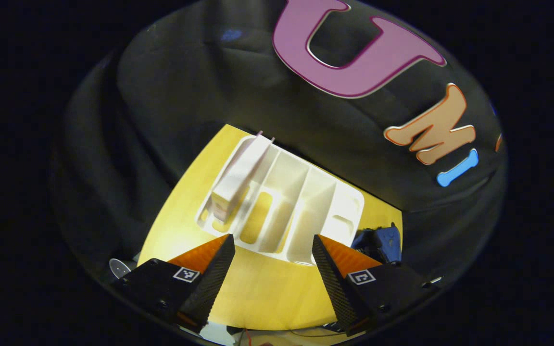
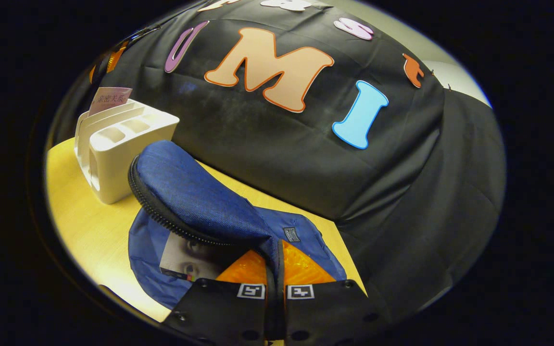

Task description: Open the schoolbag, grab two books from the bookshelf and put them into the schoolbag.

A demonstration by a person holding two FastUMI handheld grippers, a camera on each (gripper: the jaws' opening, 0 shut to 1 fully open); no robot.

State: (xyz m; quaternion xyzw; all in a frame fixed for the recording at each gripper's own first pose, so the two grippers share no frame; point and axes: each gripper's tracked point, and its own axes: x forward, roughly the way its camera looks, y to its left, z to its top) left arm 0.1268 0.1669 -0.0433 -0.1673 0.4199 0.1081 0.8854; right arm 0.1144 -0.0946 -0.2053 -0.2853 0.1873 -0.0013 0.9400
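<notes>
In the left gripper view my left gripper (image 1: 273,239) hangs open above the yellow table (image 1: 258,293), just short of the white bookshelf rack (image 1: 301,202). One pale book (image 1: 231,185) stands in its leftmost slot; the other slots hold nothing. A corner of the blue schoolbag (image 1: 378,242) lies right of the rack. In the right gripper view my right gripper (image 2: 275,259) is shut on the schoolbag's zippered flap (image 2: 195,197), holding it lifted. A book (image 2: 185,257) lies inside the open schoolbag (image 2: 306,240). The rack (image 2: 118,154) stands behind the bag with a pink-topped book (image 2: 110,97) in it.
The black cloth wall drapes close behind the rack and along the table's (image 2: 80,211) far edge. A small round silver thing (image 1: 119,267) sits past the table's left edge. Bare yellow tabletop lies between my left gripper and the rack.
</notes>
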